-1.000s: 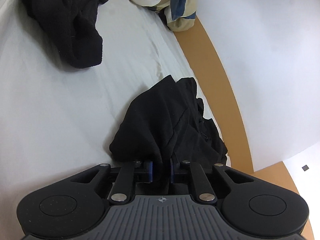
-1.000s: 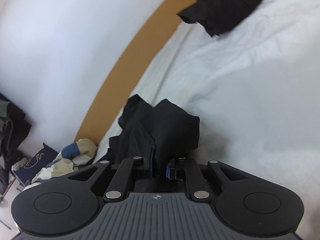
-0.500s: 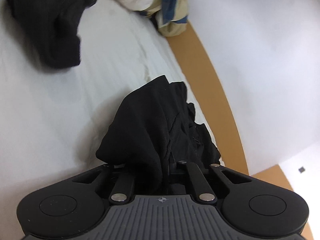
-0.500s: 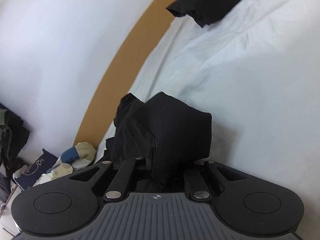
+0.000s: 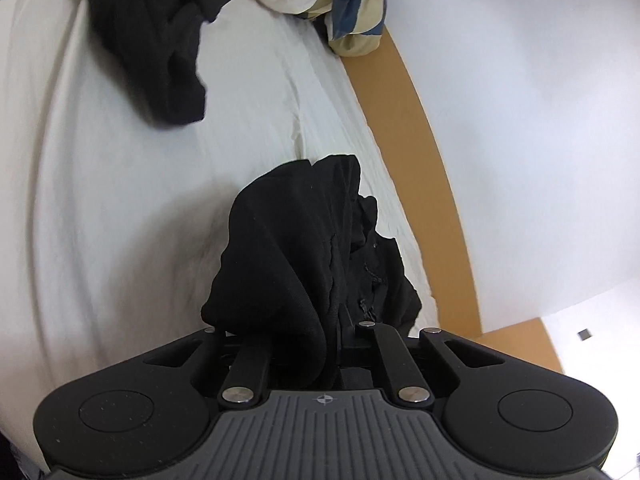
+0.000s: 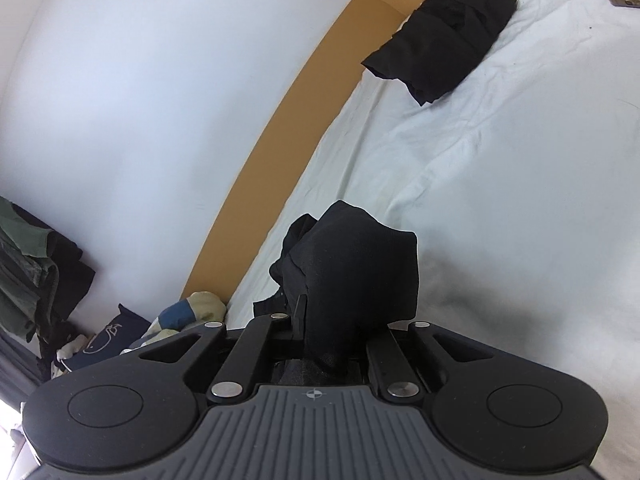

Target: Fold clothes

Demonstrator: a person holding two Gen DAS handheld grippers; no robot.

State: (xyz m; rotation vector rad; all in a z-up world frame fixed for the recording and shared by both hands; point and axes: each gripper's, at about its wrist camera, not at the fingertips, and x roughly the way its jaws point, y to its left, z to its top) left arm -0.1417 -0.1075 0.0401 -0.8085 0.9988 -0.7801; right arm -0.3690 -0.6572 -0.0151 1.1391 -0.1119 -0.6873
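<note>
A black garment [image 5: 304, 248] hangs bunched over a white bed sheet [image 5: 100, 220]. My left gripper [image 5: 326, 336] is shut on it, and the cloth drapes over the fingers and hides them. In the right wrist view my right gripper [image 6: 320, 340] is shut on the same black garment [image 6: 356, 264], which covers the fingertips. The garment is lifted off the sheet [image 6: 520, 200] near the bed's edge by the wall.
A second black garment [image 5: 152, 40] lies crumpled on the sheet ahead of the left gripper. A folded black garment [image 6: 440, 56] lies far on the bed. A white and blue-beige bundle [image 5: 332, 0] sits at the bed's end. A brown bed frame [image 5: 420, 152] runs along the white wall.
Both grippers have lifted the black garment higher off the sheet. The cloth has slid over the fingertips, hiding the blue pads that showed a second ago.
</note>
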